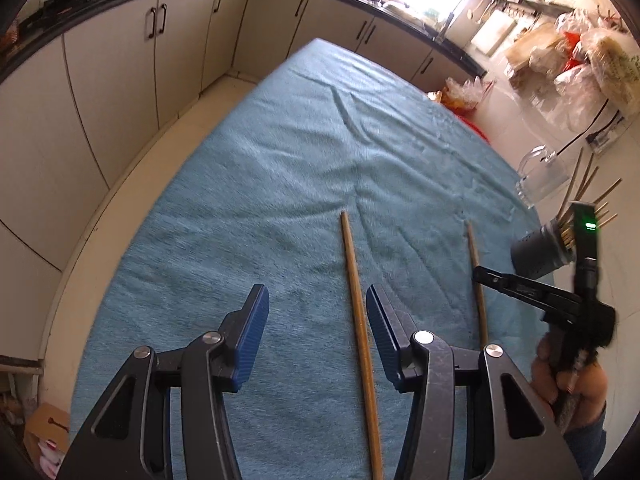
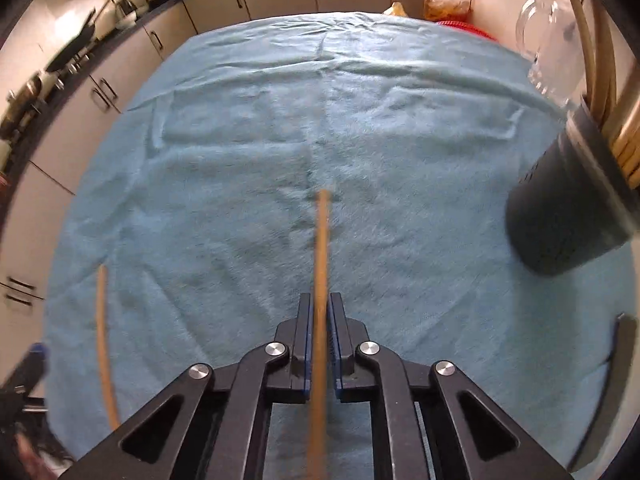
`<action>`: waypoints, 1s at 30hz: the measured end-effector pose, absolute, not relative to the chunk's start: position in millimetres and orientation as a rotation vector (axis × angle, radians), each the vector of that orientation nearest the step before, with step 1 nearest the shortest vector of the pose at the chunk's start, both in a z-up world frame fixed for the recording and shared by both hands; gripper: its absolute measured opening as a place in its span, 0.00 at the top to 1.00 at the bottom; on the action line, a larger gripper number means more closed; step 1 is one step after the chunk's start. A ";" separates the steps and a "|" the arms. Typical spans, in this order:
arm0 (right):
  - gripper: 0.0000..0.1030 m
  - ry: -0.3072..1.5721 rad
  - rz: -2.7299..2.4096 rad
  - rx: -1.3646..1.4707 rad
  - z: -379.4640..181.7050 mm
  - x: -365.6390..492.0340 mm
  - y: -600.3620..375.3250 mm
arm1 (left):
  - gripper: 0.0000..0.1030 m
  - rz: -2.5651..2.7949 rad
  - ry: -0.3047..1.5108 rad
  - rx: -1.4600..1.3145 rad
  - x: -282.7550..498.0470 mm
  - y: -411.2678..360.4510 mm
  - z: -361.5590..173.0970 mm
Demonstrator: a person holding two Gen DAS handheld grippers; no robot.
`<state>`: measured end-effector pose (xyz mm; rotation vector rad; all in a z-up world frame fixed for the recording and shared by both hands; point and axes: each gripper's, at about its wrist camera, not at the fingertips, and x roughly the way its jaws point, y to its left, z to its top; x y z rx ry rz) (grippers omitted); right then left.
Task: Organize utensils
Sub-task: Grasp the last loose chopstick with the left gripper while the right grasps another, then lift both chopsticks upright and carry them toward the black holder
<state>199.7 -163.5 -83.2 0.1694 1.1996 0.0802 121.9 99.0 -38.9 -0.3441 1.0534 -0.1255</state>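
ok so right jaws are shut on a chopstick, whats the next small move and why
Probably lift the right gripper and carry its chopstick toward the dark holder. Its jaws are clamped on the stick, which lies low over the blue cloth, and the holder already has chopsticks in it. The left gripper is open around the other chopstick.

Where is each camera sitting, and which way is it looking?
Left wrist view: sits on the left gripper, looking down along its open fingers at a chopstick on the blue cloth; the person's hand shows.
Right wrist view: sits on the right gripper, looking down at the chopstick it is shut on.
Both show the blue cloth, both chopsticks, the dark holder and cupboards.
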 end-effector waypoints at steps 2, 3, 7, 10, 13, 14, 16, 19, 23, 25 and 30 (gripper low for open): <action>0.93 1.176 0.128 0.224 -77.9 189.5 -166.6 | 0.52 -0.131 1.075 -0.327 127.4 89.8 -44.3; 0.93 1.159 0.146 0.242 -73.7 183.0 -167.7 | 0.52 -0.126 1.094 -0.313 131.6 82.8 -48.3; 0.93 1.085 0.188 0.279 -54.6 154.0 -177.9 | 0.69 -0.085 1.132 -0.236 147.5 59.1 -59.4; 0.93 1.044 0.211 0.290 -42.9 138.3 -185.3 | 0.76 -0.030 1.136 -0.161 155.2 44.5 -63.3; 0.93 0.995 0.234 0.299 -30.0 123.4 -194.2 | 0.81 0.009 1.130 -0.086 160.8 33.1 -64.8; 0.93 0.985 0.237 0.301 -26.9 120.3 -195.5 | 0.83 0.030 1.122 -0.048 162.7 28.0 -65.7; 0.93 0.960 0.248 0.308 -20.4 116.0 -199.3 | 0.93 0.057 1.112 -0.001 164.5 20.4 -66.4; 0.93 0.927 0.249 0.312 -14.2 108.3 -205.5 | 0.94 0.064 1.104 -0.011 163.0 15.4 -65.4; 0.93 0.891 0.248 0.325 -5.9 96.3 -214.6 | 0.94 -0.038 1.085 -0.104 150.0 18.8 -54.2; 0.93 0.865 0.246 0.331 0.3 89.0 -219.2 | 0.94 -0.057 1.043 -0.116 142.2 17.7 -41.1; 0.93 0.752 0.239 0.328 24.3 64.4 -225.5 | 0.94 -0.138 0.906 -0.152 111.3 14.3 10.2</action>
